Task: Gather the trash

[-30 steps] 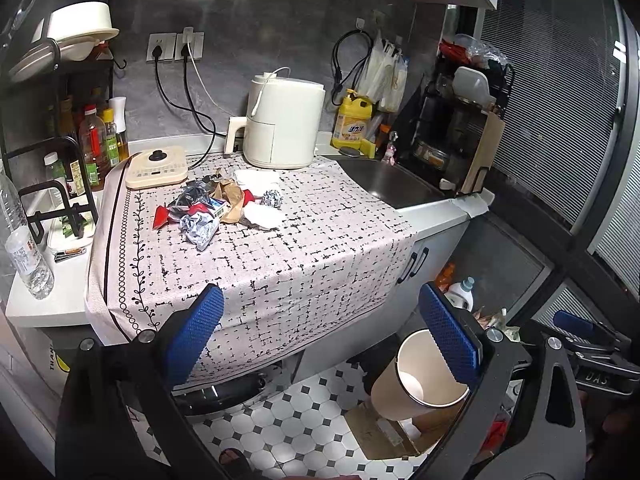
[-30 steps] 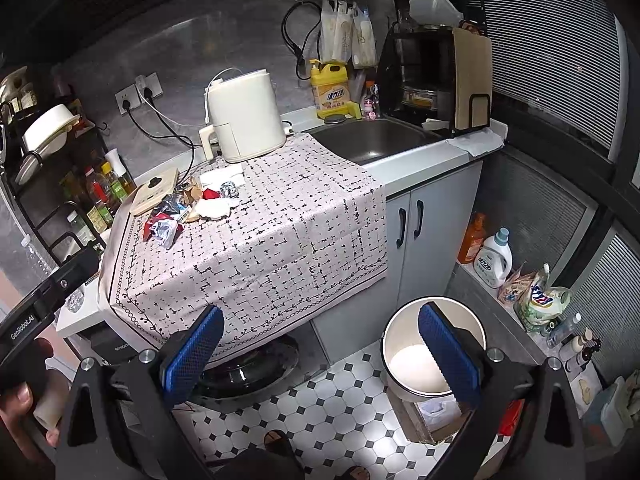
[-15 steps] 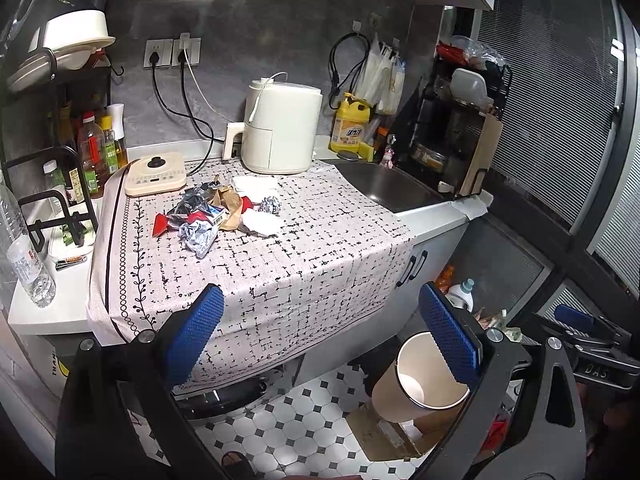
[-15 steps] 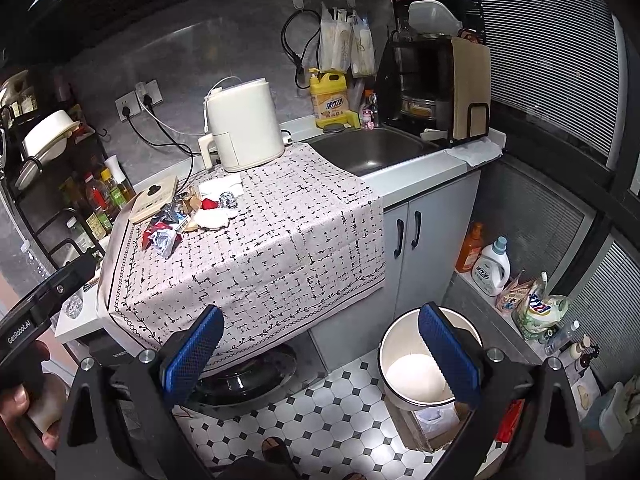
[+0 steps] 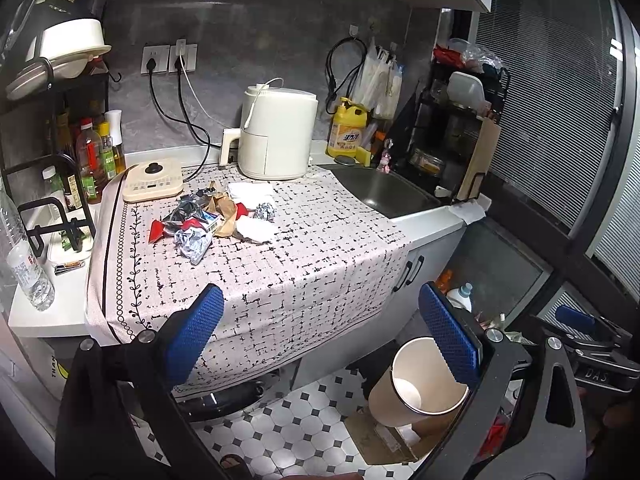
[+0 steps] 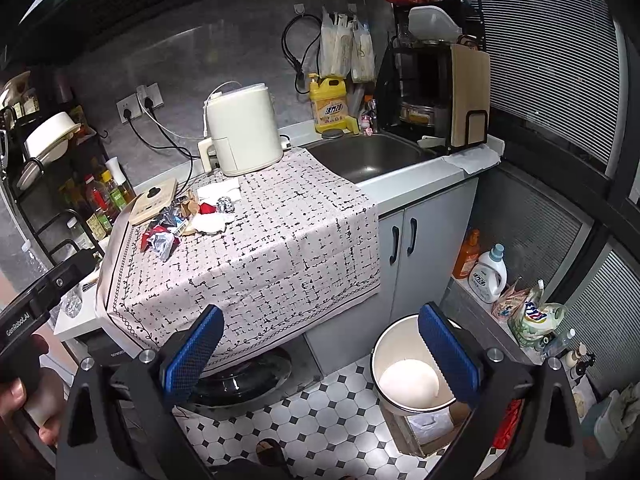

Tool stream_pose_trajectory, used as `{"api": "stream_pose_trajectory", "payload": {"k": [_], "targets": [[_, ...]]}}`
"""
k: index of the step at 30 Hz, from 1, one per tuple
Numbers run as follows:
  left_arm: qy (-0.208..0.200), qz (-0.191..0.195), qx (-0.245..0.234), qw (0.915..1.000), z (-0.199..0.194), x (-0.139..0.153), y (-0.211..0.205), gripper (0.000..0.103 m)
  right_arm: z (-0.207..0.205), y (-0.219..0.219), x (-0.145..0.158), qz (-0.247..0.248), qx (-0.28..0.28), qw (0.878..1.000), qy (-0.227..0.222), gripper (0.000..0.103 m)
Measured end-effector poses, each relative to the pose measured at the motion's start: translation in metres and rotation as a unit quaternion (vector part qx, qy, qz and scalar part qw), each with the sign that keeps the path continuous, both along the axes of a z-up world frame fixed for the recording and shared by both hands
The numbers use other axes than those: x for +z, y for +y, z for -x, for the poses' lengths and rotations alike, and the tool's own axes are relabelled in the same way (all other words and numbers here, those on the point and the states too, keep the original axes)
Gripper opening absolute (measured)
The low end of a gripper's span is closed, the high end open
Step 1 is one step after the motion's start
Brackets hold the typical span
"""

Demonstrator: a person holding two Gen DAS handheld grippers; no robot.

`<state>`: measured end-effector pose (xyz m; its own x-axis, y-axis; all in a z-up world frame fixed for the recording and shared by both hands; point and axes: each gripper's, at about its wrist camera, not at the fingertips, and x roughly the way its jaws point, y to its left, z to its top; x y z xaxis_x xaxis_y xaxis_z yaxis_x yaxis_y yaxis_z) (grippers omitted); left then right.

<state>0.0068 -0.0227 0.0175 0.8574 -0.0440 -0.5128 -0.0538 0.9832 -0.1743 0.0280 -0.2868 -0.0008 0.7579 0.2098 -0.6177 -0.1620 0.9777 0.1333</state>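
Far ahead and left of the left claw point(image 5: 320, 340), whose jaws stand apart and empty, the trash pile point(image 5: 212, 220) sits heaped on the desk point(image 5: 304, 264). The right claw point(image 6: 320, 356) likewise gapes empty, the bin point(image 6: 408, 376) just below-right, probably placed for drops.

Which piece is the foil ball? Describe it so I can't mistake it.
Start at the white air fryer at the back of the patterned tablecloth. In front of it lies the trash pile; the foil ball sits at its sink-side edge, the only small, shiny, crumpled silver lump.
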Motion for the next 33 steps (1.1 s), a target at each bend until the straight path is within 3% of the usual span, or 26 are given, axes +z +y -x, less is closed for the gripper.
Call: {"api": "stream_pose_trajectory", "payload": {"k": [19,33], "targets": [[0.013,-0.011,0.014,0.9998,0.002,0.004,-0.009,0.097,-0.006,0.000,-0.002,-0.015,0.011,1.000,0.012,0.095],[0.043,0.016,0.050,0.9977,-0.035,-0.019,0.053,0.097,-0.061,0.050,-0.020,-0.018,0.048,0.998,0.041,0.095]]}}
